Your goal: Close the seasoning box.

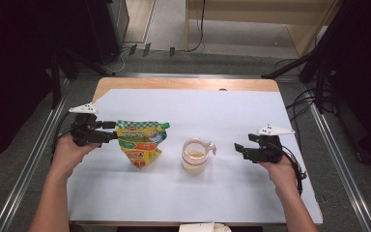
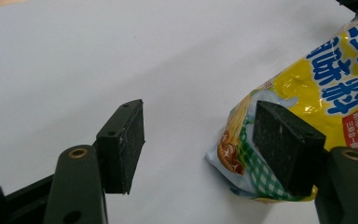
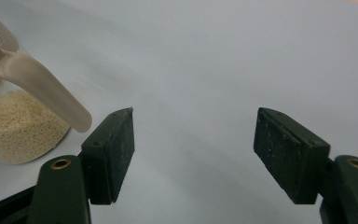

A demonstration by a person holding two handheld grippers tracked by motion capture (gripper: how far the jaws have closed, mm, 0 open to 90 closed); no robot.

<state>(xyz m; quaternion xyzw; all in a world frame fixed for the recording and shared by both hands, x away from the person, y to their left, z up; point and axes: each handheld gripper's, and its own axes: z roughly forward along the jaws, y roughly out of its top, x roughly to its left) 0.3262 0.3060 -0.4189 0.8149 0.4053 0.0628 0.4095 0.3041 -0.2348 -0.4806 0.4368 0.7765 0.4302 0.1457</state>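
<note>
Left claw (image 1: 110, 131) wide, its far pad against a yellow seasoning pouch (image 1: 140, 142), nothing gripped. Right claw (image 1: 239, 149) wide, empty. Clear handled jar (image 1: 195, 155) part full of pale granules (image 3: 14, 123), near its left pad.

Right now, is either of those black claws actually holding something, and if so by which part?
Nothing is held. The left gripper stands open with one jaw beside the yellow pouch, not clamping it; the right gripper is open near the jar.

Yellow pouch (image 1: 141, 143) beside part-filled jar (image 1: 195, 156)
</note>
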